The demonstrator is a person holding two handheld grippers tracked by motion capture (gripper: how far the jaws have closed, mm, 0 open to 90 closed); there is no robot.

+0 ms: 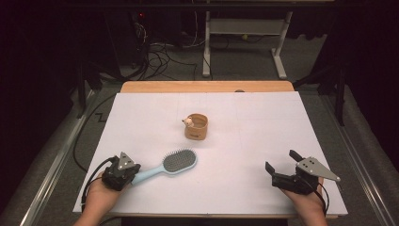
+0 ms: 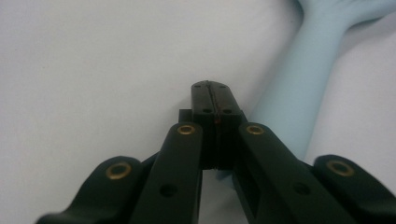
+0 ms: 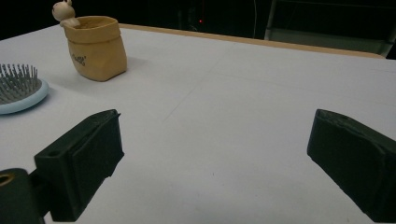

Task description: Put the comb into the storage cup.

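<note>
A light blue hairbrush (image 1: 179,162) lies bristles up on the white table top (image 1: 244,113), front left, its handle pointing at my left gripper (image 1: 135,175). In the left gripper view that gripper (image 2: 212,93) has its jaws pressed together with nothing between them. The blue handle (image 2: 299,93) runs just to their right, low against the table. A tan pouch-shaped pot (image 1: 196,127) with a small figure on its rim stands mid-table. My right gripper (image 1: 281,161) rests front right with its jaws wide apart and empty. In the right gripper view it (image 3: 219,144) faces the pot (image 3: 95,46) and the brush head (image 3: 18,91).
A wooden strip (image 1: 207,86) edges the table's far side. Beyond it are a dark floor with cables (image 1: 160,56) and a white desk frame (image 1: 244,42). Bare white surface lies between the two grippers and behind the pot.
</note>
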